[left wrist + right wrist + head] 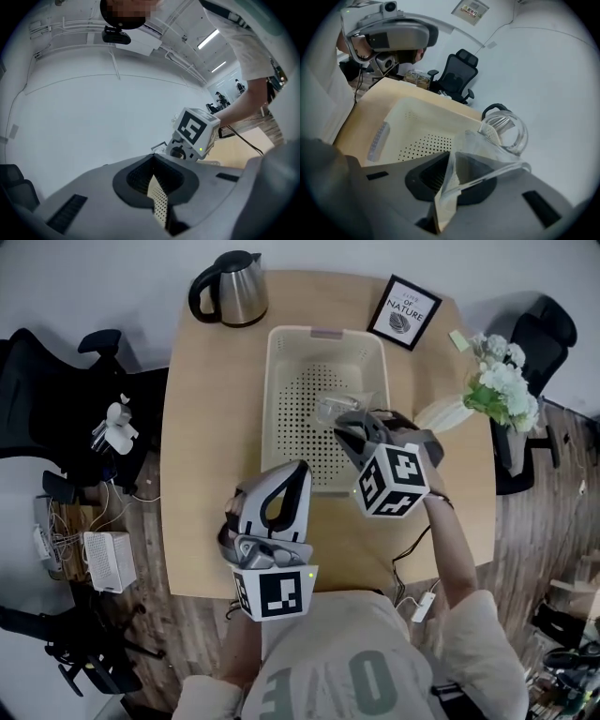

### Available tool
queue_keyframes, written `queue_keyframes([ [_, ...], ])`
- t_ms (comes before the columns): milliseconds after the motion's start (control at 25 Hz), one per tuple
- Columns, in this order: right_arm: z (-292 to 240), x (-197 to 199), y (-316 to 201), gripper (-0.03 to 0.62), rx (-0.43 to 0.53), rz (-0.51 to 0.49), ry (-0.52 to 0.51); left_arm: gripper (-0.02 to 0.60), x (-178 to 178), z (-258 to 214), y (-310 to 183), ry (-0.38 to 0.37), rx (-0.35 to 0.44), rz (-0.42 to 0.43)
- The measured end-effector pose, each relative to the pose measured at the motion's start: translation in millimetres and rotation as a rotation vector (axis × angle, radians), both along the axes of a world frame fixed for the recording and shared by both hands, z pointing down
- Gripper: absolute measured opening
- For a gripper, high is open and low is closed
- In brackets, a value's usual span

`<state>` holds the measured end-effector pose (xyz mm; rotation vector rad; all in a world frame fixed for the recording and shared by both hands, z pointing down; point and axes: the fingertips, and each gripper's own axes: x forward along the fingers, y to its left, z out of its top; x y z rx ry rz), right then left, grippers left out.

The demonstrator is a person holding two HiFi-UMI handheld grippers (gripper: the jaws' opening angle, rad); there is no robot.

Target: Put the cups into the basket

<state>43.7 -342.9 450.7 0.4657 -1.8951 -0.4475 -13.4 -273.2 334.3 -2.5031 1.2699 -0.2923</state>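
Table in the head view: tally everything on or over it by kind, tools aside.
kettle: 1
basket: 1
clear cup: 1
picture frame: 1
vase of flowers: 1
small green item: 1
Total: 6

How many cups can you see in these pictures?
1. A clear cup is clamped by its wall in the right gripper, held above the cream basket. None shows on the table; another could be hidden from view.
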Motion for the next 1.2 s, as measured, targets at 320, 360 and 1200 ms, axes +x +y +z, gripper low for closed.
queue_keyframes([
  [320,58,6,-20,0.031,-0.104,-0.132,0.245,0.006,4,18,-16,0.012,-0.058,0.019],
  [360,64,7,-22,0.031,-0.108,-0.146,0.274,0.006,4,20,-18,0.012,-0.062,0.020],
  [1200,151,19,-29,0.031,-0.255,-0.309,0.585,0.006,2,46,-36,0.113,-0.164,0.018],
])
